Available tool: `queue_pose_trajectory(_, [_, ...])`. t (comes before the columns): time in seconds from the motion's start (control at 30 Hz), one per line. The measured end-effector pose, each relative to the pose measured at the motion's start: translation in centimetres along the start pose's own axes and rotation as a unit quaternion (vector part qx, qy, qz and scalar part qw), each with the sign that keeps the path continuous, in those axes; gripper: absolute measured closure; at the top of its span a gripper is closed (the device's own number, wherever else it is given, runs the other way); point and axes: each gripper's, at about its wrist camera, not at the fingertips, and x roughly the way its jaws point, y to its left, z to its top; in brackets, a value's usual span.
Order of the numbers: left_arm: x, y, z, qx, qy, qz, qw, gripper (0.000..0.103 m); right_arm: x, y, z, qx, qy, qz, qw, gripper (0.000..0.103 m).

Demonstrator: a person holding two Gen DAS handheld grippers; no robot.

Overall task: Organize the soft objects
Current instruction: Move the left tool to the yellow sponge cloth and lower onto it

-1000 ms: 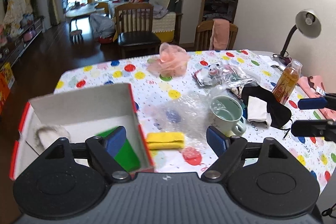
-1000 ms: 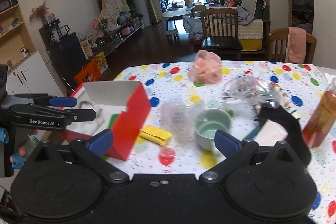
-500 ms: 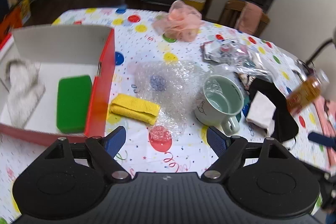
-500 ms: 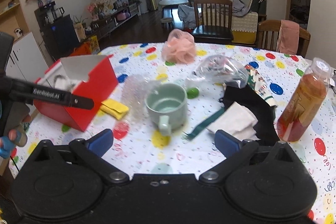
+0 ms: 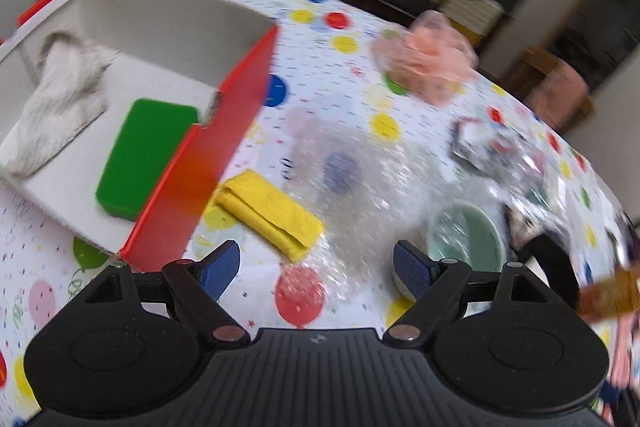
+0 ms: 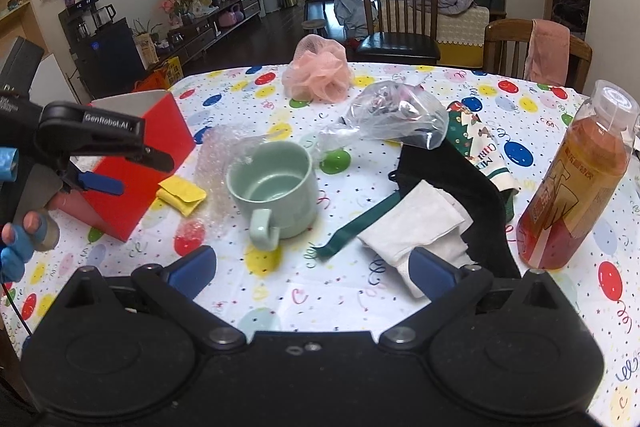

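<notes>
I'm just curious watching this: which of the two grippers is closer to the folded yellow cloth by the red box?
Left. The left gripper hangs open just above the yellow cloth. The right gripper is open too, farther back, beyond the green mug.

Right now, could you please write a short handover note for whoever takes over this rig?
Left tongs: open, empty, above the yellow cloth beside the red box.
Right tongs: open, empty, near the table edge in front of the green mug.
Done: green sponge and grey fluffy cloth lie in the box.
Left: yellow cloth, pink bath pouf, bubble wrap, white cloth and black fabric are on the table, outside the box.
</notes>
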Motion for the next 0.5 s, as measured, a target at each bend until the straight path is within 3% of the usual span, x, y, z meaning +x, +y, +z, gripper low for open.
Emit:
queue_pose_trajectory(0.17, [1.5, 0.2, 0.8, -0.064, 0.003, 0.021, 0.9977, 0.019, 0.7, -1.1, 0.1, -0.002, 0.003, -0.006, 1.000, 0.001])
queue_pose_trajectory(0.5, [5.2, 0.0, 1.0, -0.111, 0.017, 0.077, 0.9907, 0.019, 2.6, -2.6, -0.3, -0.003, 0.021, -0.006, 1.000, 0.006])
